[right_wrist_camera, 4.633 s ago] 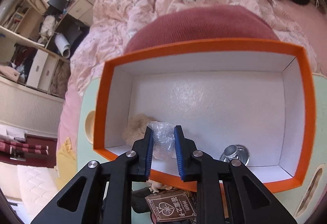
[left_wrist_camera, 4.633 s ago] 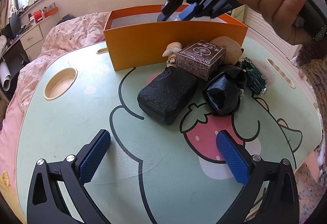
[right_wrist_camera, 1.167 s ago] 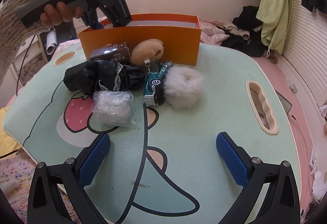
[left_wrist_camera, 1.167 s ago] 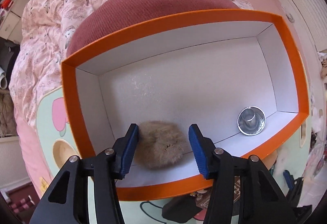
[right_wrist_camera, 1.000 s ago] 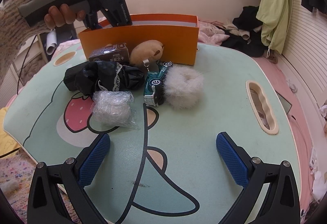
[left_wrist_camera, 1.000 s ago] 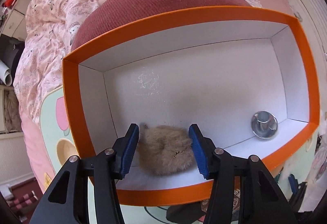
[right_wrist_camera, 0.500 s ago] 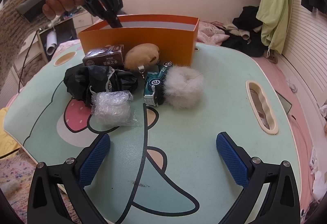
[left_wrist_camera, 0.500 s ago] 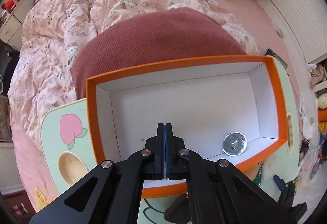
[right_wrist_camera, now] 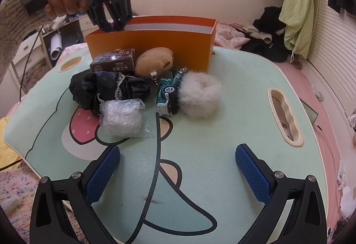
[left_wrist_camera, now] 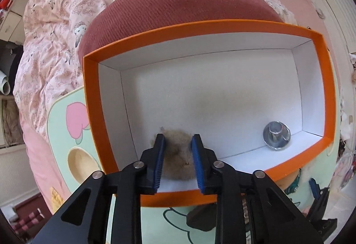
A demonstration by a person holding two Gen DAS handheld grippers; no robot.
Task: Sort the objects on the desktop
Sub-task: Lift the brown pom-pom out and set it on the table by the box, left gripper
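An orange box (left_wrist_camera: 95, 110) with a white inside stands at the back of the table. On its floor lie a brown fur ball (left_wrist_camera: 178, 155) and a shiny metal piece (left_wrist_camera: 276, 139). My left gripper (left_wrist_camera: 177, 143) points straight down over the box's near left part. Its jaws are opening, a narrow gap wide, and the fur ball shows below through the gap, untouched. The right wrist view has the left gripper (right_wrist_camera: 111, 25) at the rim of the box (right_wrist_camera: 155, 43). My right gripper (right_wrist_camera: 175, 161) stands open and empty over the table's front.
In front of the box lie a dark card box (right_wrist_camera: 113, 63), a tan plush (right_wrist_camera: 154, 62), a black bag (right_wrist_camera: 104, 88), a bubble-wrap bundle (right_wrist_camera: 122, 117), a toy car (right_wrist_camera: 169, 90) and a white fluffy ring (right_wrist_camera: 200, 94). A red cushion (left_wrist_camera: 178, 3) lies behind the box.
The left jaws, wide around the fur ball a second ago, shut fully as the gripper rose. Now it is lower again and the jaws have parted slightly. The right gripper has not moved.
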